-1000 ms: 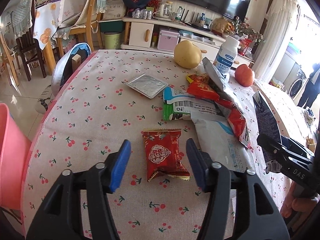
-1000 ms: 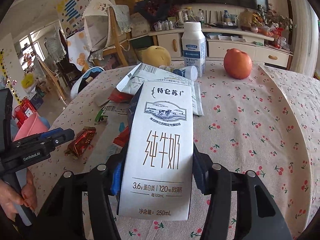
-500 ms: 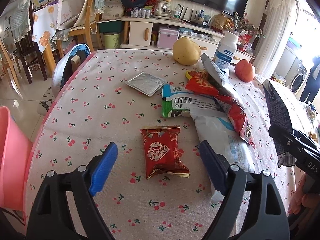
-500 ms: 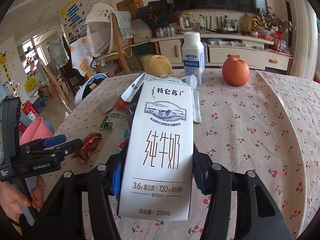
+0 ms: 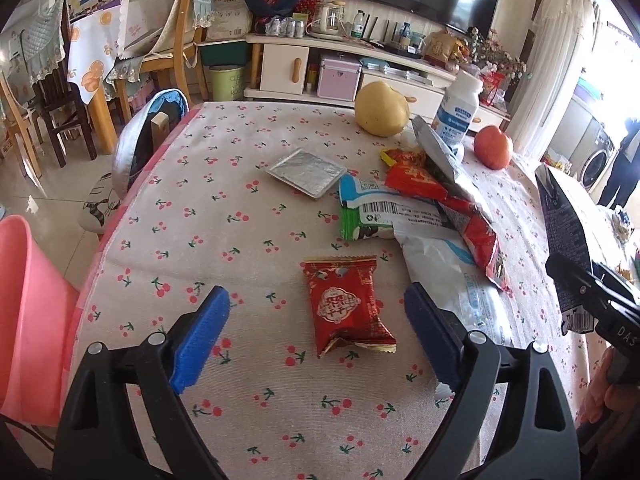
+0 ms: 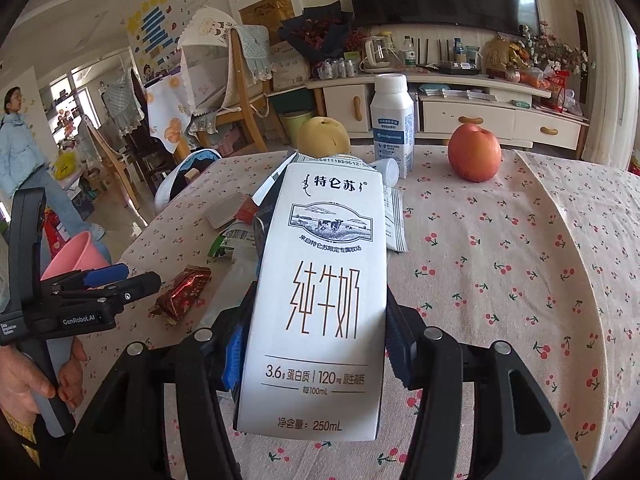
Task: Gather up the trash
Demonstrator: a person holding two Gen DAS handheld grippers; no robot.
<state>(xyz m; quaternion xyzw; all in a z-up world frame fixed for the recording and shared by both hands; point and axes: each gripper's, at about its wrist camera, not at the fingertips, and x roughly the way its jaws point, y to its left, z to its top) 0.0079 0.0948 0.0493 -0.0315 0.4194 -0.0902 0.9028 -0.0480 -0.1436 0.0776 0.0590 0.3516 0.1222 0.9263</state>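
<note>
Pink bin [image 5: 28,320]: one, at the far left beside the table edge, below the tabletop.
Table [image 5: 224,200]: one, covered in a cherry-print cloth.
Left gripper [image 5: 316,336]: jaws spread wide, empty, hovering over the cloth with the red snack packet between the blue pads but touching neither.
Red snack packet [image 5: 346,306]: one, flat on the cloth, apart from the wrapper pile.
Foil packet [image 5: 307,173]: one, silver, lying alone toward the table's middle.
Wrapper pile [image 5: 432,216]: several overlapping wrappers, right of the foil packet; exact count unclear. A green-and-white one, two red ones and a large white bag can be made out.
Fruit: one yellow pear [image 5: 382,110] and one red apple [image 5: 493,147], at the far side.
White bottle [image 5: 456,112]: one, upright between pear and apple.
Right gripper [image 6: 316,344]: clamped on the milk carton.
Milk carton [image 6: 320,300]: one, white, 250 mL, held clear above the table.
</note>
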